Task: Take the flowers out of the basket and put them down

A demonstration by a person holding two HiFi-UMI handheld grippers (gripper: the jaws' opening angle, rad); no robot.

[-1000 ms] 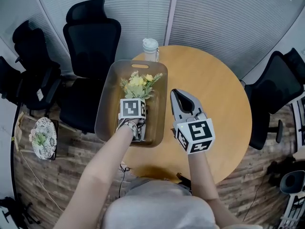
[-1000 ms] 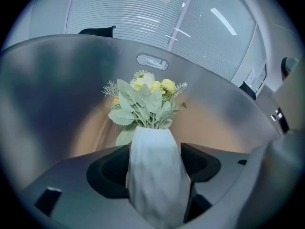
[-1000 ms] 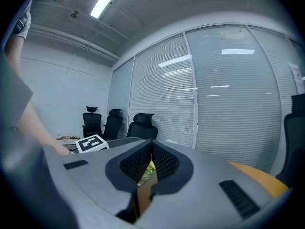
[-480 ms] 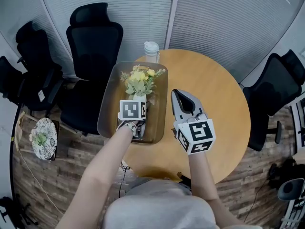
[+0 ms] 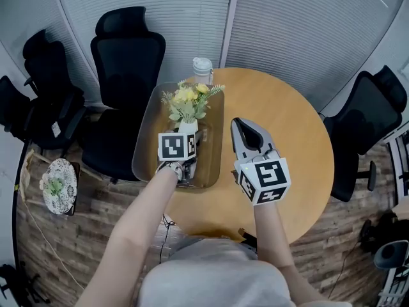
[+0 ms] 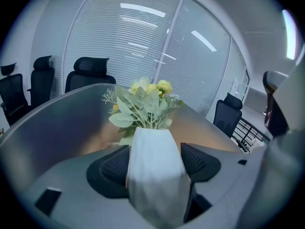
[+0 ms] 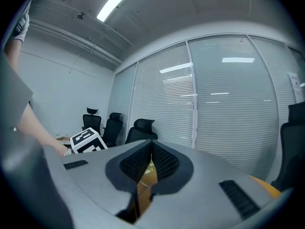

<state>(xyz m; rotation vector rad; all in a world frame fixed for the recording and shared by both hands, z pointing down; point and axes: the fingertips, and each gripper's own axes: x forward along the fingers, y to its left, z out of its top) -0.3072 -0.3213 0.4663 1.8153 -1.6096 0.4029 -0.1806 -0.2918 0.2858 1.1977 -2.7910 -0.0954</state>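
A bunch of yellow flowers with pale green leaves [image 5: 189,102] stands in a white vase [image 5: 187,127]. My left gripper [image 5: 188,134] is shut on the vase, holding it upright above the translucent brown basket [image 5: 144,147]. In the left gripper view the vase [image 6: 155,171] fills the gap between both black pads [image 6: 113,167], with the flowers [image 6: 145,104] above and the basket's wall [image 6: 47,128] to the left. My right gripper [image 5: 242,126] is shut and holds nothing, hovering over the round wooden table [image 5: 291,126] just right of the basket. In its own view the right gripper [image 7: 150,162] shows its pads together.
A white-lidded bottle [image 5: 202,68] stands at the table's far edge behind the basket. Black office chairs [image 5: 124,50] stand left of the table, and another [image 5: 367,117] stands on the right. A white round stool with flowers [image 5: 56,184] sits on the floor at left.
My left gripper has risen with the vase, so the flowers stand higher over the basket. The right gripper has shifted only slightly.
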